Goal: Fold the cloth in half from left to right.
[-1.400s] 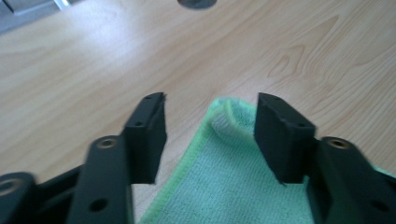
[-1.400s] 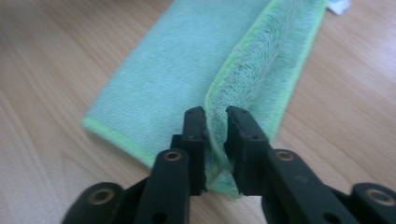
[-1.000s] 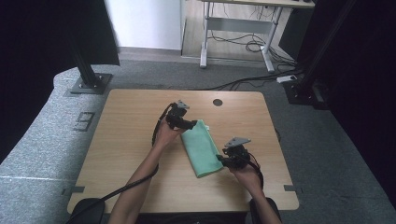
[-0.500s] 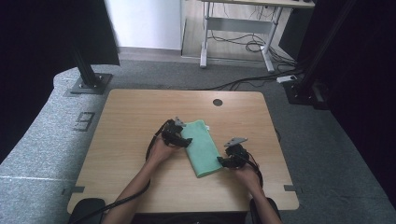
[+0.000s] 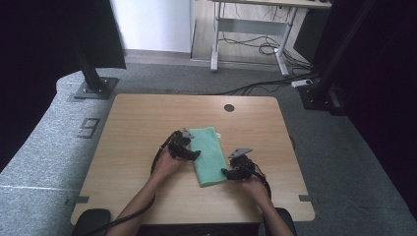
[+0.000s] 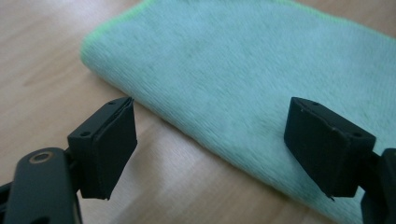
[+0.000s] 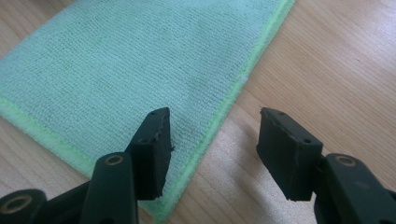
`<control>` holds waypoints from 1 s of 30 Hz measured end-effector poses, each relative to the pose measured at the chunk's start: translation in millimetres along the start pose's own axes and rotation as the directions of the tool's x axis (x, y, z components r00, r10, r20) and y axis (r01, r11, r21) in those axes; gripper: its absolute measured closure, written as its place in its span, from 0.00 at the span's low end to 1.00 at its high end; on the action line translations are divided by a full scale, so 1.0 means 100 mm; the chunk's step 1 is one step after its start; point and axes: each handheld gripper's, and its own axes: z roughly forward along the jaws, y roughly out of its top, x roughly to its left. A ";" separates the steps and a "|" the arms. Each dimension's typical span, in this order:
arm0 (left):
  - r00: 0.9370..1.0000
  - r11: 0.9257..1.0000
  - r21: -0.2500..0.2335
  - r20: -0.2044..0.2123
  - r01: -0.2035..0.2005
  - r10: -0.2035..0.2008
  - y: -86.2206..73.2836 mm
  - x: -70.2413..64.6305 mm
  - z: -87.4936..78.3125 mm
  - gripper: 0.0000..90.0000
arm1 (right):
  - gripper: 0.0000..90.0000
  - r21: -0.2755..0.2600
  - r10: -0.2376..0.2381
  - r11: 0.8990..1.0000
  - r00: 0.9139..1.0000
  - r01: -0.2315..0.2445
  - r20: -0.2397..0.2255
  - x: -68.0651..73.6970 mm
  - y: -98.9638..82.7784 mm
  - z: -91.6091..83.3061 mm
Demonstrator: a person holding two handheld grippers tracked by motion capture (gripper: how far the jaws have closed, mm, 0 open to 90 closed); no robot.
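With the folded green cloth (image 5: 206, 155) lying flat mid-surface (image 5: 137, 123), I have my left claw (image 6: 212, 140) wide open over its folded edge and my right claw (image 7: 212, 149), just opened half-wide and empty, straddling its hemmed corner, so I'd dip both low before pinching.

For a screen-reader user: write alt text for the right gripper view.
The right gripper hangs open over the hemmed edge of a folded green cloth on a wooden table. One jaw is above the cloth, the other above bare wood; neither grips it.
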 end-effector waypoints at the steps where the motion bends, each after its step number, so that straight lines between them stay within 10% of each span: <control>1: 1.000 1.000 0.001 -0.007 0.003 -0.003 -0.02 -0.01 0.01 0.19 | 0.47 0.000 0.001 1.000 1.000 -0.001 0.000 0.00 0.00 0.00; 12: 0.997 0.996 -0.050 -0.007 0.077 -0.077 -0.04 0.11 0.08 0.17 | 0.43 -0.011 0.024 1.000 0.999 -0.024 0.028 -0.08 0.00 -0.07; 25: 0.998 1.000 -0.022 0.060 -0.013 0.014 -0.25 -0.29 -0.30 0.16 | 0.40 -0.012 0.036 0.999 0.999 -0.036 -0.021 0.03 -0.02 0.03; 30: 0.998 1.000 0.004 0.058 0.006 -0.006 -0.41 -0.28 -0.32 0.16 | 0.40 -0.016 0.032 0.999 0.999 -0.033 -0.022 0.07 0.00 0.05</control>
